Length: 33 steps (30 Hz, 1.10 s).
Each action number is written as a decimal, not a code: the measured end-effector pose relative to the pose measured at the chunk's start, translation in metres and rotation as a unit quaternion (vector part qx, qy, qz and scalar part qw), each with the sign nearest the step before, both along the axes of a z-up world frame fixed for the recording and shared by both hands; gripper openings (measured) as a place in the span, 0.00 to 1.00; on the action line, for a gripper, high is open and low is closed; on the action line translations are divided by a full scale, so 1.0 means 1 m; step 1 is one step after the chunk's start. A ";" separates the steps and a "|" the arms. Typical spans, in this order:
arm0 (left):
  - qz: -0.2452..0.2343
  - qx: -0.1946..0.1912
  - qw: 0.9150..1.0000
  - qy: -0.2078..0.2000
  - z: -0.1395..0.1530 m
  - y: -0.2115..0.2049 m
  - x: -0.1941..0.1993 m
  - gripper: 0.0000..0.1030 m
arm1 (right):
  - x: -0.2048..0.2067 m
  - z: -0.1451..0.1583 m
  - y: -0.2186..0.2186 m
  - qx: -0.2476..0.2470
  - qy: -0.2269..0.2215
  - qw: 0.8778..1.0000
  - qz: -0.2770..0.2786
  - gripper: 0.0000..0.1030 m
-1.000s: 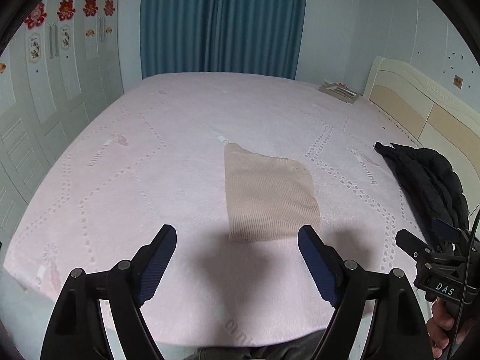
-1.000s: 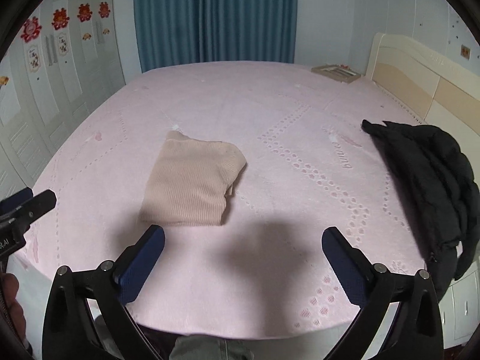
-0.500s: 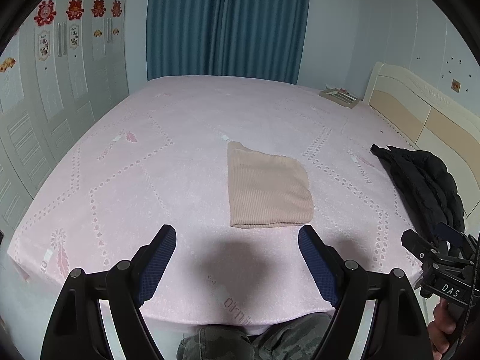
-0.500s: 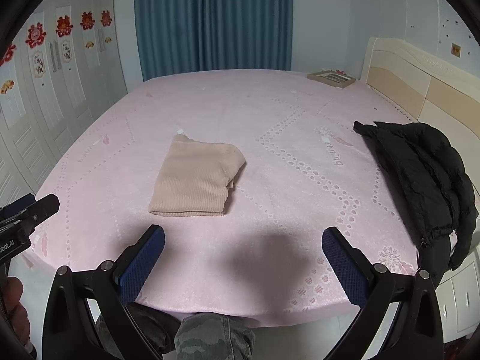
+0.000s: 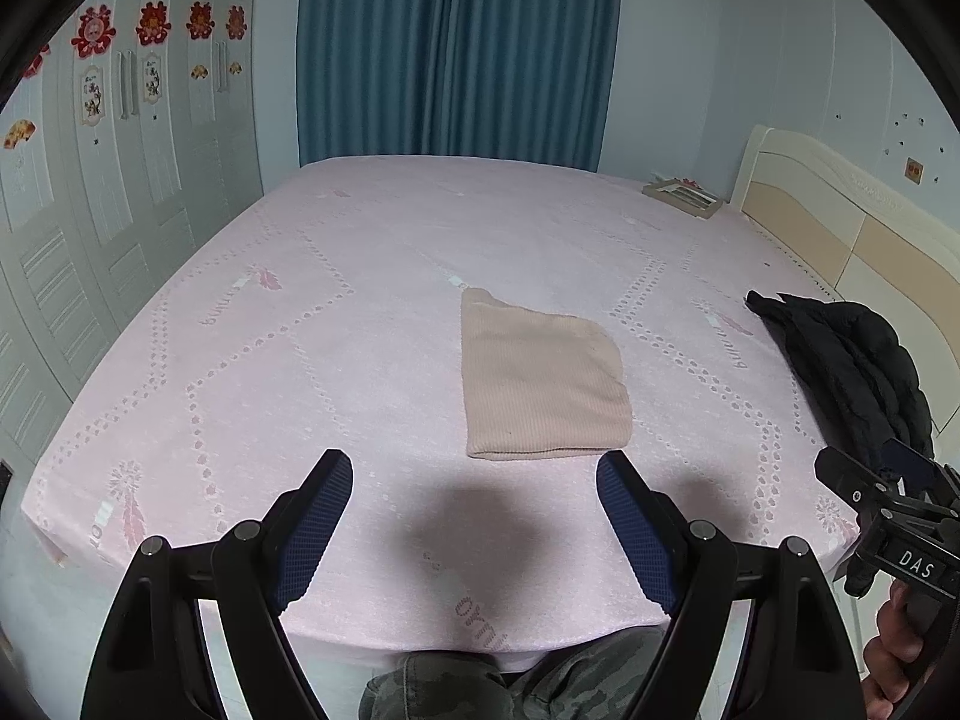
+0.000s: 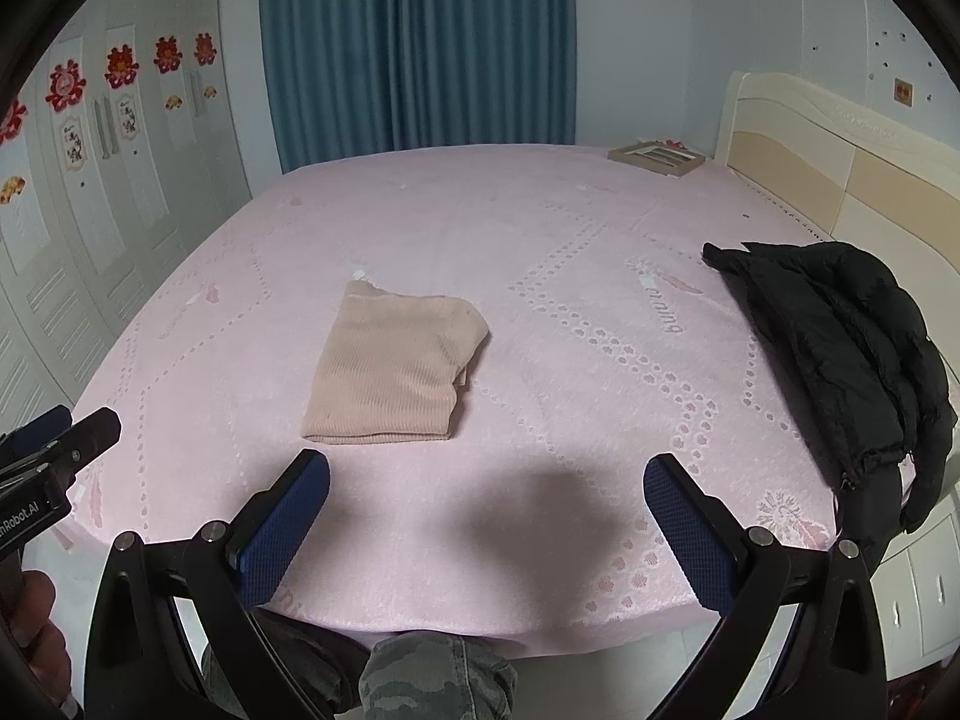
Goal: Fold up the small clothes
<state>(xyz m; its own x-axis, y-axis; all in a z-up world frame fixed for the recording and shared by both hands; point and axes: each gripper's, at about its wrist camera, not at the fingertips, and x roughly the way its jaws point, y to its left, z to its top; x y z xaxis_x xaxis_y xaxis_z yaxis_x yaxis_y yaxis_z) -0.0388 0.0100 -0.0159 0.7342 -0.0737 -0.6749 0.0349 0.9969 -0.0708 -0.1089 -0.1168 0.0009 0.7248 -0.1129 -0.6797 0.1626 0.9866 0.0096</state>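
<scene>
Change: both grippers have drawn back from the bed, so its near edge and the person's camouflage trousers (image 6: 432,678) show below.
Left gripper (image 5: 474,516): fingers spread wide, holding nothing, above the bed's near edge.
Right gripper (image 6: 486,510): fingers also wide apart and empty (likewise at the near edge).
Folded garment (image 5: 540,384): beige ribbed knit, a flat rectangle on the bed's middle, well apart from both grippers.
Bed (image 5: 300,330): pink patterned cover.
Black jacket (image 6: 840,354): crumpled at the bed's right edge, away from the garment.
Headboard (image 6: 852,180): cream, on the right.
Far corner: flat box (image 6: 657,155) by the headboard.
Curtain (image 5: 456,48): teal, beyond the bed.
</scene>
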 end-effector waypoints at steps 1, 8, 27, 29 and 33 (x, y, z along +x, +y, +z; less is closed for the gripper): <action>0.000 0.000 1.000 0.000 0.000 0.000 0.000 0.81 | 0.000 0.000 0.000 -0.001 0.000 1.000 0.000 1.00; 0.001 0.007 1.000 0.000 0.001 -0.001 0.000 0.81 | -0.001 0.002 0.001 -0.002 -0.003 1.000 0.000 1.00; 0.004 0.006 1.000 0.002 0.002 0.000 0.002 0.81 | 0.002 0.003 0.001 -0.001 -0.005 1.000 -0.002 1.00; 0.004 0.006 1.000 0.003 0.002 0.000 0.001 0.81 | 0.002 0.003 0.001 -0.001 -0.005 1.000 -0.002 1.00; 0.004 0.006 1.000 0.004 0.001 0.000 0.001 0.81 | 0.002 0.003 0.002 -0.001 -0.004 1.000 -0.002 1.00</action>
